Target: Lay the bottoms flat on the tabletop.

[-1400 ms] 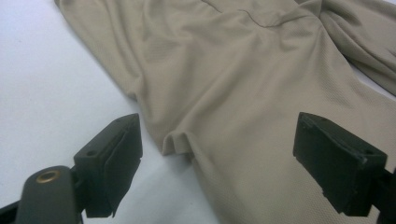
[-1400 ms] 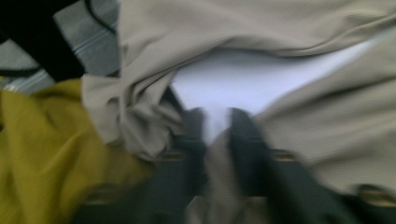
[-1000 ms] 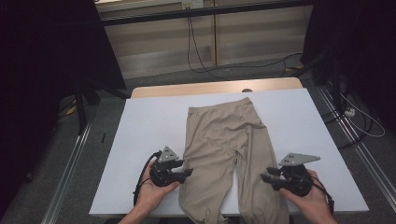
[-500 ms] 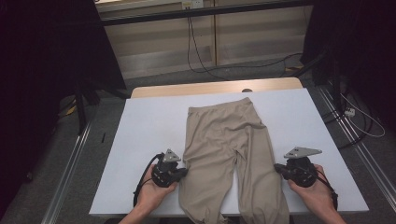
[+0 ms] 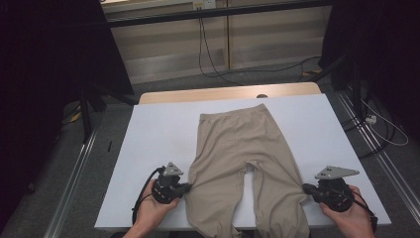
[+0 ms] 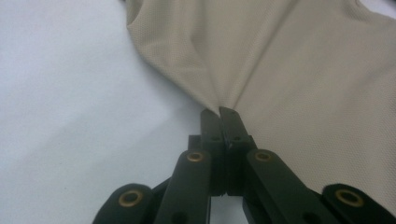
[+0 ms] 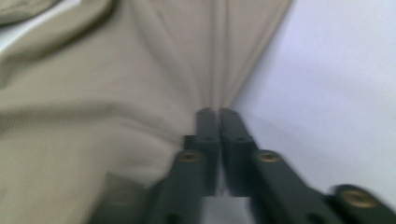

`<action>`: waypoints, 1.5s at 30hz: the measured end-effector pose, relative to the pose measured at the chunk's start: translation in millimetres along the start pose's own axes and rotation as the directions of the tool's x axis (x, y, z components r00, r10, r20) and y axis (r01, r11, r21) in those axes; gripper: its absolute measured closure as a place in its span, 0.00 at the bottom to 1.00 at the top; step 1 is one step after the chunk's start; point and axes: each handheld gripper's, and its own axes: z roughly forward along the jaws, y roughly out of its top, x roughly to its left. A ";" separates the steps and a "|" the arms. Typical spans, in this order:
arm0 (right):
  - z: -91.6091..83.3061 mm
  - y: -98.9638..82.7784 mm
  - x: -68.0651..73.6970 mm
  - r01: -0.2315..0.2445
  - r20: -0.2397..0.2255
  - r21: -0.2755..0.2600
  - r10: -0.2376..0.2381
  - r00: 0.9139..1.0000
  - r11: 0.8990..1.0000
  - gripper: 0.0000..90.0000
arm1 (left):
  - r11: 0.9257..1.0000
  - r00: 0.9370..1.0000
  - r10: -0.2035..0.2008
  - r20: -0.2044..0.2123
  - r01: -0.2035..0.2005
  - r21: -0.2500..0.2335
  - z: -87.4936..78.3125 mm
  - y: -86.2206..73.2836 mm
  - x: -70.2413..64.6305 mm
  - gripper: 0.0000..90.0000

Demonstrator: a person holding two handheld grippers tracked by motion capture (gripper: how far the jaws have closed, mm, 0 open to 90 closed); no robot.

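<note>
The white table (image 5: 148,134) carries a pair of beige trousers (image 5: 237,153) spread flat, waistband at the far side and both legs running off the near edge. They look light, limp and thin, likely to sag, so the outer leg seams suit a pinch. The left gripper (image 5: 187,187) is clamped on the left leg's edge; the right gripper (image 5: 306,188) jaws, just eased slightly, sit near-closed on the right one.

Tongs (image 7: 218,112) pinching beige trousers (image 7: 93,93) edge
</note>
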 end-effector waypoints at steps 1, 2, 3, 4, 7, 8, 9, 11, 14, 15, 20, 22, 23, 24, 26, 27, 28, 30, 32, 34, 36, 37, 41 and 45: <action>-0.6 2.4 1.0 -0.004 -0.002 -0.019 0.004 1.000 1.000 0.78 | 1.000 1.000 -0.006 0.000 0.006 0.002 0.1 0.8 0.5 1.00; -0.8 5.9 3.6 -0.009 -0.004 -0.038 0.009 1.000 0.999 0.77 | 1.000 1.000 -0.007 0.001 0.007 -0.005 0.2 1.6 0.1 0.99; -0.4 10.1 6.7 0.010 -0.019 -0.053 -0.011 1.000 0.999 0.78 | 1.000 1.000 -0.008 0.005 0.009 -0.017 -0.5 2.4 -1.4 0.96; 1.0 14.7 11.5 0.016 -0.046 -0.064 -0.019 0.999 0.998 0.78 | 1.000 1.000 -0.009 0.004 0.009 -0.029 -1.3 3.3 -3.3 0.91; 11.8 29.6 31.1 0.035 -0.136 -0.070 -0.044 0.990 0.997 0.76 | 0.998 1.000 0.008 -0.007 -0.009 -0.066 -4.8 6.1 -11.7 0.72; 16.5 33.8 39.6 0.047 -0.169 -0.069 -0.059 0.984 0.996 0.73 | 0.997 1.000 0.018 -0.001 -0.018 -0.072 -5.9 6.5 -14.4 0.69; 21.5 37.1 48.4 0.064 -0.196 -0.068 -0.077 0.978 0.996 0.73 | 0.997 1.000 0.024 -0.002 -0.024 -0.072 -6.8 6.4 -17.2 0.66; 30.1 41.7 67.0 0.098 -0.259 -0.059 -0.110 0.960 0.993 0.70 | 0.997 0.999 0.037 0.010 -0.036 -0.065 -7.4 3.5 -22.9 0.64; 37.9 41.1 84.7 0.145 -0.284 -0.036 -0.150 0.947 0.989 0.65 | 0.997 0.998 0.063 0.002 -0.063 -0.050 -8.6 -1.6 -28.3 0.67; 40.8 39.7 88.7 0.157 -0.296 -0.031 -0.159 0.942 0.987 0.64 | 0.997 0.998 0.064 0.000 -0.064 -0.052 -8.8 -1.5 -28.6 0.67; 46.2 34.3 104.6 0.246 -0.247 -0.031 -0.246 0.937 0.969 0.75 | 0.996 0.999 0.039 -0.022 -0.040 -0.083 -10.9 0.9 -23.8 0.61; 45.3 33.6 106.8 0.252 -0.268 -0.034 -0.251 0.930 0.967 0.92 | 0.995 0.999 0.023 -0.041 -0.027 -0.097 -11.5 1.1 -22.2 0.56; 44.3 33.0 108.5 0.257 -0.279 -0.031 -0.255 0.926 0.966 0.98 | 0.994 0.999 0.025 -0.038 -0.028 -0.102 -12.2 1.4 -21.9 0.55; 43.8 32.6 109.5 0.261 -0.275 -0.031 -0.259 0.926 0.965 0.99 | 0.993 0.999 0.028 -0.035 -0.032 -0.112 -13.2 2.1 -23.0 0.55; 42.4 31.8 111.0 0.260 -0.278 -0.030 -0.258 0.925 0.965 0.99 | 0.990 0.999 0.044 -0.019 -0.046 -0.134 -14.6 3.1 -27.0 0.54; 41.4 31.0 111.6 0.259 -0.290 -0.028 -0.256 0.922 0.965 0.99 | 0.989 0.998 0.055 -0.010 -0.055 -0.138 -15.0 3.4 -29.4 0.54; 40.6 30.2 112.3 0.259 -0.302 -0.027 -0.255 0.918 0.965 0.99 | 0.987 0.997 0.080 -0.006 -0.080 -0.142 -15.1 4.0 -33.8 0.54; 38.4 28.0 115.0 0.263 -0.316 -0.027 -0.258 0.913 0.964 0.99 | 0.983 0.994 0.106 0.012 -0.103 -0.149 -13.7 4.5 -41.4 0.54; 36.1 25.7 118.3 0.262 -0.339 -0.030 -0.256 0.905 0.965 0.99 | 0.981 0.988 0.143 0.050 -0.135 -0.136 -9.9 4.6 -51.6 0.54; 34.1 23.7 122.4 0.266 -0.349 -0.032 -0.260 0.900 0.964 0.99 | 0.979 0.981 0.173 0.091 -0.162 -0.121 -3.7 4.0 -63.2 0.55; 33.3 23.0 125.9 0.271 -0.361 -0.036 -0.265 0.894 0.962 0.99 | 0.973 0.972 0.211 0.105 -0.199 -0.112 1.4 4.0 -73.8 0.55; 33.1 23.2 126.5 0.273 -0.366 -0.040 -0.268 0.891 0.961 0.99 | 0.969 0.966 0.231 0.119 -0.219 -0.111 4.2 4.5 -78.1 0.55; 34.8 23.0 127.1 0.274 -0.370 -0.039 -0.268 0.889 0.961 0.99 | 0.948 0.938 0.315 0.148 -0.302 -0.101 14.2 4.5 -93.2 0.54; 36.7 23.2 125.7 0.266 -0.370 -0.045 -0.263 0.891 0.963 0.98 | 0.934 0.923 0.357 0.145 -0.349 -0.077 24.4 1.0 -101.3 0.63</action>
